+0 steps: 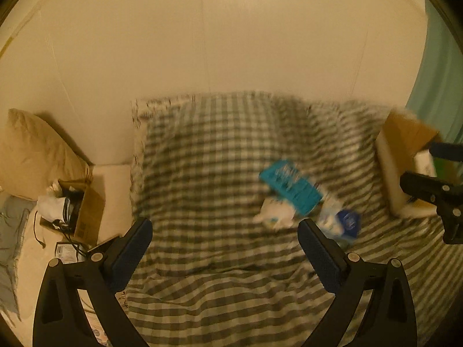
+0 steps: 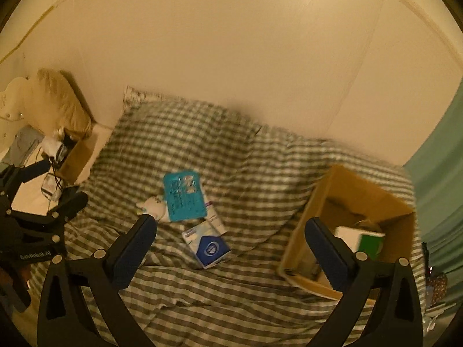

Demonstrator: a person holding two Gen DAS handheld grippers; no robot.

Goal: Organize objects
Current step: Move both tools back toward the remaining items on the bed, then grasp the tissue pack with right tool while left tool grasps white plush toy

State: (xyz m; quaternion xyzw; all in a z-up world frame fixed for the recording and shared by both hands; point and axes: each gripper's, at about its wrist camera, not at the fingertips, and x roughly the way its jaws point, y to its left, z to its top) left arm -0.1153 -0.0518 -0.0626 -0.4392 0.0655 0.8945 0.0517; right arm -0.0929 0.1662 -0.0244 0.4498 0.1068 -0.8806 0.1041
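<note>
A teal flat packet (image 2: 183,196) lies on the checked bed cover (image 2: 231,289), with a small white plush toy (image 2: 153,206) at its left and a white-and-blue box (image 2: 209,245) in front of it. They also show in the left wrist view: the teal packet (image 1: 290,186), the plush toy (image 1: 275,215), the blue box (image 1: 343,222). An open cardboard box (image 2: 327,190) stands at the right with a green-and-white carton (image 2: 363,240) inside. My right gripper (image 2: 231,243) is open and empty above the cover. My left gripper (image 1: 225,243) is open and empty.
A second cardboard box (image 1: 88,217) with cables and clutter sits at the left by a beige pillow (image 1: 34,150). A cream wall (image 1: 231,43) runs behind the bed. A teal curtain (image 2: 439,190) hangs at the right.
</note>
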